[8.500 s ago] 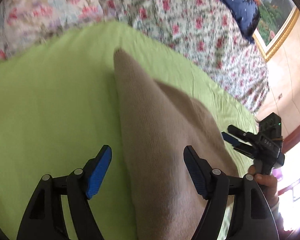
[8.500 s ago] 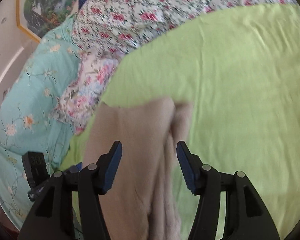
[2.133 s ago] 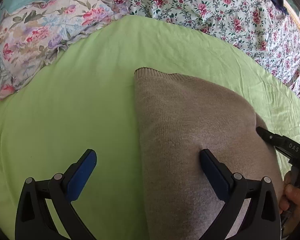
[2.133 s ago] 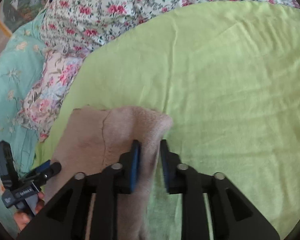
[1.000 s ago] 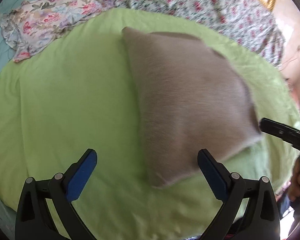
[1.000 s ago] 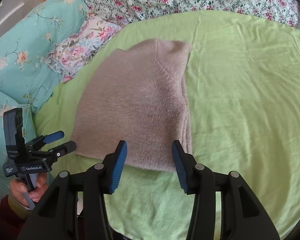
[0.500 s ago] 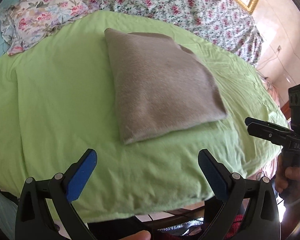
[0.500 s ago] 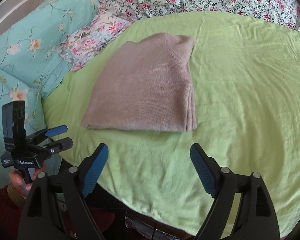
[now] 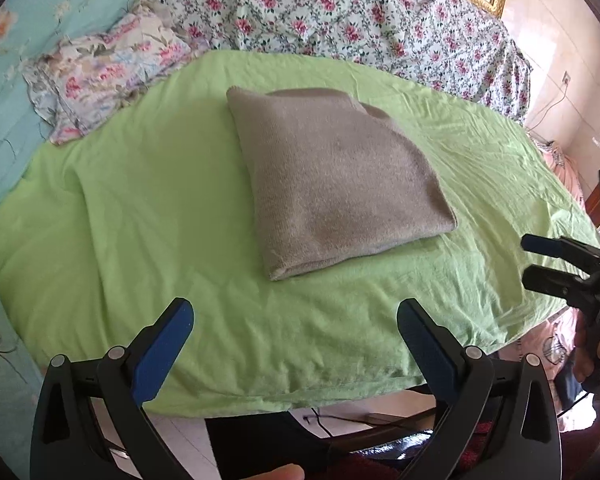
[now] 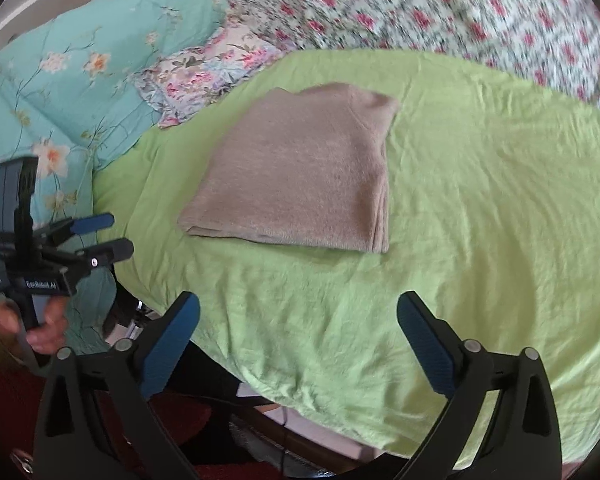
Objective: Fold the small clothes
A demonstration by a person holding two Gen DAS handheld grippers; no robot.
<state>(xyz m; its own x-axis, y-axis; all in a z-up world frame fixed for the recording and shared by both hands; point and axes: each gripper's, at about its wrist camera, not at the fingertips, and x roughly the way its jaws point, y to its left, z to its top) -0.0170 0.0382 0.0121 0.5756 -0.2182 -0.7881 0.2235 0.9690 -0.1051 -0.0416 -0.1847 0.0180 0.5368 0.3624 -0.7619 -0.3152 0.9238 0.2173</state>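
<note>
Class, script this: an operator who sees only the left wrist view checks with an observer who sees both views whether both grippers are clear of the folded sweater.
Operator: How does my left gripper sit, seen from outside?
Observer: The left gripper is off the side of the green sheet, in front of the turquoise quilt. It is well apart from the sweater.
Operator: I only see the right gripper from the side. Is anything in it?
Observer: No. The right gripper has just been opening its jaws. They stand wide with nothing between them, short of the sweater's near edge.
</note>
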